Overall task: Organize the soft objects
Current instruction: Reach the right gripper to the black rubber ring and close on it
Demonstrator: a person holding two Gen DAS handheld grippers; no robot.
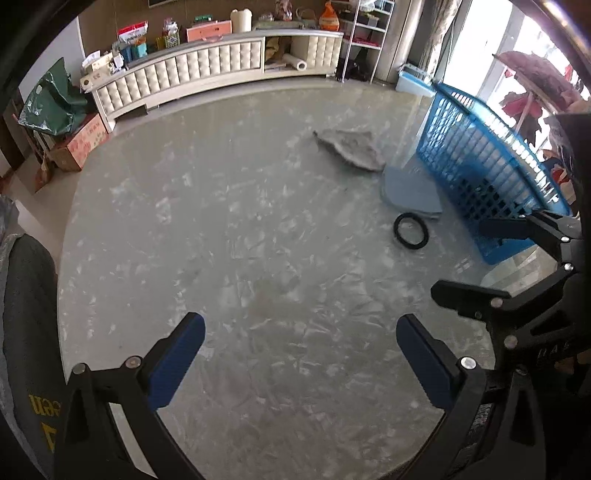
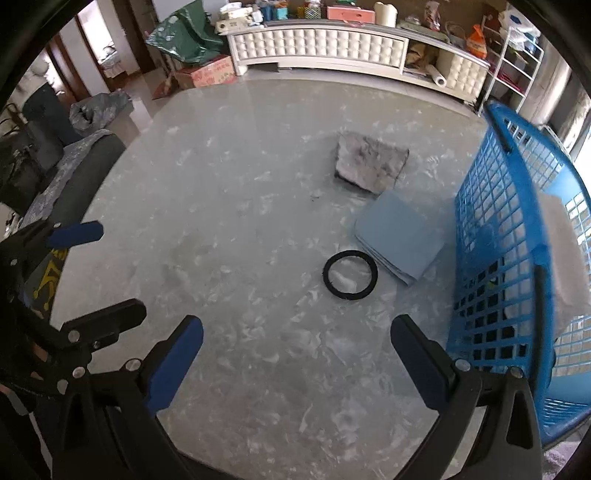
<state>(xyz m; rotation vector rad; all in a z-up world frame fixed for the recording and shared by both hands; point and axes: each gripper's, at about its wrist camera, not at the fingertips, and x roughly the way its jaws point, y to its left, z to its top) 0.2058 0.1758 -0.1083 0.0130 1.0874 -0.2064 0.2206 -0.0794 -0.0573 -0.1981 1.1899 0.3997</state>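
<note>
A grey fluffy cloth (image 1: 349, 147) (image 2: 371, 162) lies on the round marbled table (image 1: 221, 240) (image 2: 221, 221). Beside it is a folded light blue cloth stack (image 1: 410, 188) (image 2: 400, 236), and a black ring (image 1: 410, 230) (image 2: 351, 275) lies just in front of that. A blue mesh basket (image 1: 484, 155) (image 2: 495, 221) stands at the table's right and holds a white cloth (image 2: 561, 251). My left gripper (image 1: 301, 347) (image 2: 96, 273) is open and empty over the near table. My right gripper (image 2: 297, 347) (image 1: 480, 260) is open too, close to the basket, short of the ring.
A white tufted cabinet (image 1: 184, 74) (image 2: 317, 46) loaded with clutter runs along the far wall. A cardboard box (image 1: 81, 144) and a green bag (image 1: 51, 107) sit at its left end, and a white rack (image 1: 364, 33) at its right. A dark garment with yellow print (image 1: 26, 332) borders the table's left edge.
</note>
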